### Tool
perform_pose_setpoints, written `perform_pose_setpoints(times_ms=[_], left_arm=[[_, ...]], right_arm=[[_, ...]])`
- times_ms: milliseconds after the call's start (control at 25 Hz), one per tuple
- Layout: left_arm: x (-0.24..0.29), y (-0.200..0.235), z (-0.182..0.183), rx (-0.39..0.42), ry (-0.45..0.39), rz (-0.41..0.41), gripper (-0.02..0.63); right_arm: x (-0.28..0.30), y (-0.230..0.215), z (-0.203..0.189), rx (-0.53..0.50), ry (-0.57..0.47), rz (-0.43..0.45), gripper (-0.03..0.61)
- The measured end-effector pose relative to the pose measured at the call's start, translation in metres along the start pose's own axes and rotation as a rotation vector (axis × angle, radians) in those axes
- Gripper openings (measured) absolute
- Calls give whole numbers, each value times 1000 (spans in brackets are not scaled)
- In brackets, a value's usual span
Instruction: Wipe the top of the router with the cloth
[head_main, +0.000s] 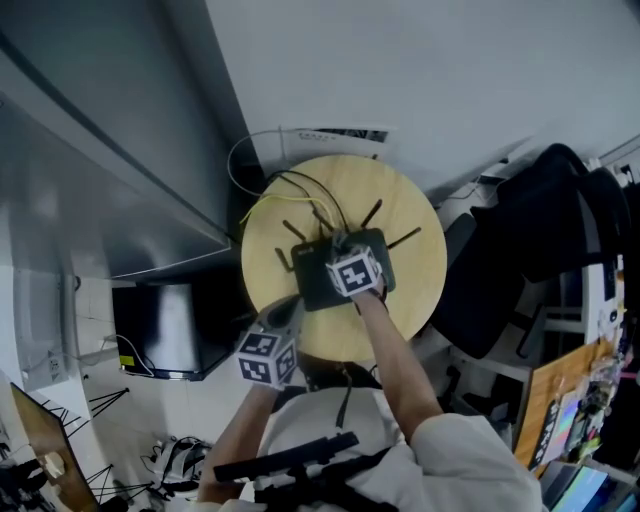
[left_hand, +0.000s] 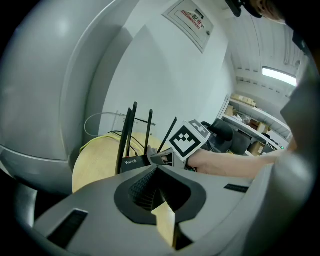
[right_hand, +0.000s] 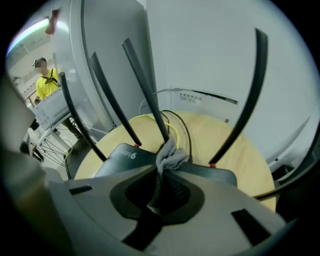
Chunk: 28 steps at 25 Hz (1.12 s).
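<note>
A black router (head_main: 318, 285) with several upright antennas sits in the middle of a round wooden table (head_main: 405, 205). My right gripper (head_main: 343, 252) is over the router's top, shut on a grey cloth (right_hand: 168, 157). The bunched cloth touches the router (right_hand: 124, 155) near the antenna bases, just ahead of the right gripper (right_hand: 162, 169). My left gripper (head_main: 288, 315) hangs at the table's near-left edge, off the router. In the left gripper view the left gripper (left_hand: 156, 169) is shut with nothing in it, and the router (left_hand: 133, 162) stands just beyond.
Yellow and black cables (head_main: 290, 186) run from the router's back to a wall strip (head_main: 335, 133). A grey cabinet (head_main: 110, 170) stands close on the left and a black chair (head_main: 520, 235) on the right. A person in yellow (right_hand: 45, 80) stands far off.
</note>
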<state>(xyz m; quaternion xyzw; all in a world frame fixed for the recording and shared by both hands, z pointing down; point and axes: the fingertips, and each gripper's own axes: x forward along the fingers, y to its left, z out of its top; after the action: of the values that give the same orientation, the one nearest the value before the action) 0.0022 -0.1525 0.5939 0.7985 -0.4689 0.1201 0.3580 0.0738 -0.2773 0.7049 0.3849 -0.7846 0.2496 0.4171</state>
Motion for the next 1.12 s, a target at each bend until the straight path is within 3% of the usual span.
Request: perform_pose_setpoints(times_ms=[760,920,1120], left_arm=[[-32,27,-9,-66,-30,65,-11],[-33,28,-10,-71,-30,67,-11],[-28,22,-12,-59,-20,47,-11]], right_arm=[[16,109,13,-146,29,298,34],[15,112,11,-170,32,289,34],[13,88,4,-181,43,205,34]])
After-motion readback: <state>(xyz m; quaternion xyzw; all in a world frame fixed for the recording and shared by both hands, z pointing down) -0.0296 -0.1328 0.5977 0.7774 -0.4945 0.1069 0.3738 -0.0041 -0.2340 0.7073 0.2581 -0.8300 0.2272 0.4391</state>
